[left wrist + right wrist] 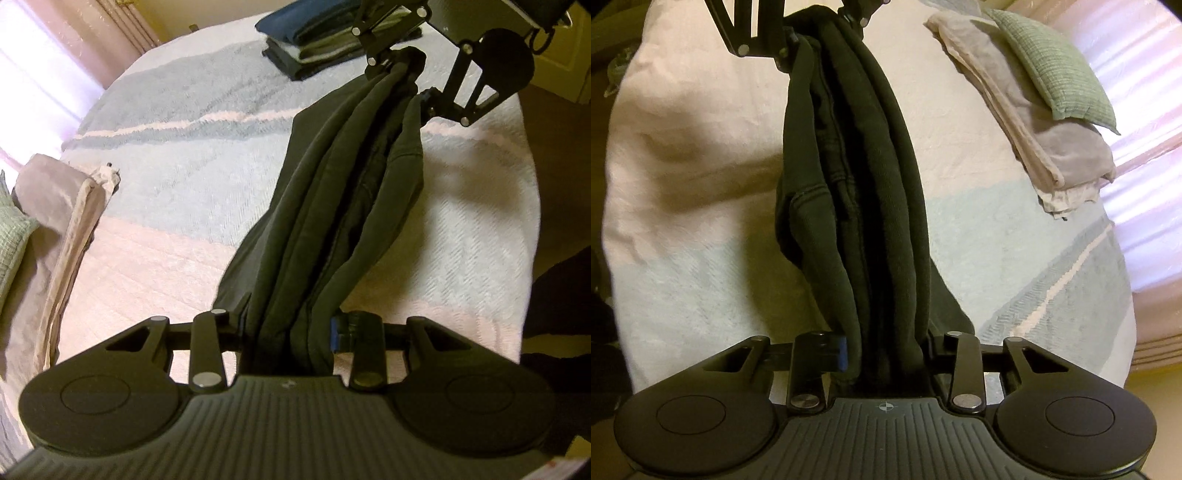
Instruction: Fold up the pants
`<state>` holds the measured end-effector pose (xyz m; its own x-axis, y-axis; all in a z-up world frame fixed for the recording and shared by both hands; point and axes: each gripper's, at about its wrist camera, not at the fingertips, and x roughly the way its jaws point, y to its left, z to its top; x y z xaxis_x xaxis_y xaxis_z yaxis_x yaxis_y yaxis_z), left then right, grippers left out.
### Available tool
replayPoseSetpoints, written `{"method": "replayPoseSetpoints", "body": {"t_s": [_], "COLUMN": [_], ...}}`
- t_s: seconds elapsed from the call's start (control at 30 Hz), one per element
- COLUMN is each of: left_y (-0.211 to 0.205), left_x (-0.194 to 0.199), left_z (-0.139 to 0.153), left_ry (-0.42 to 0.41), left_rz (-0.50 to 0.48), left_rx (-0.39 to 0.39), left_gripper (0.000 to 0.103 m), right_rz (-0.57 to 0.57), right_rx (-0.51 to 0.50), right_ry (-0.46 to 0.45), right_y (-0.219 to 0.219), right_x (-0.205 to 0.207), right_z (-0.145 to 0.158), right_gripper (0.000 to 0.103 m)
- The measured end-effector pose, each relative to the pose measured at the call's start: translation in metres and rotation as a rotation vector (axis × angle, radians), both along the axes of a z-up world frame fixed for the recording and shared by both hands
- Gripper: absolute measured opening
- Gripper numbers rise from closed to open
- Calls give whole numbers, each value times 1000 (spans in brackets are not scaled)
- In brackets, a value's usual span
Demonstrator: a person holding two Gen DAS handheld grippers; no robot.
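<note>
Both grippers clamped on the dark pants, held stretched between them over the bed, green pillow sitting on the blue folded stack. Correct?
Not quite. The green pillow rests on the grey and beige linens, per the right wrist view; the blue folded stack carries none. Left gripper, right gripper and dark pants are as stated.

Matt dark cloth pants
</note>
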<state>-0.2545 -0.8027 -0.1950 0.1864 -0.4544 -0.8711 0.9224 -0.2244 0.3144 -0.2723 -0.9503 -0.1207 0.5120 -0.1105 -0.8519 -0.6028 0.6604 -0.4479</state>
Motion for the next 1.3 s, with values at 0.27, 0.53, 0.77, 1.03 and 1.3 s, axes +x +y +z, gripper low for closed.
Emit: {"method": "replayPoseSetpoints", "body": {"t_s": [0.27, 0.53, 0.77, 1.03, 1.3], "left_y": [-1, -68, -219, -437, -519], "left_x": [-16, -48, -82, -103, -105], "left_z": [41, 95, 147, 145, 36], "left_ry": [14, -5, -56, -135, -167], "left_rz": [-86, -266, -438, -495, -517], "left_rx": [-31, -111, -247, -380, -350], "left_gripper": [34, 33, 33, 33, 33], "right_rz": [-79, -247, -411, -557, -644], "right_rx": [3, -29, -138, -248, -289], "right_ry": [18, -35, -140, -229, -244], "right_y": [-1, -49, -172, -362, -437], "right_x": [-24, -71, -100, -81, -68], "right_z": [52, 111, 180, 197, 111], "right_gripper": [32, 31, 31, 31, 33]}}
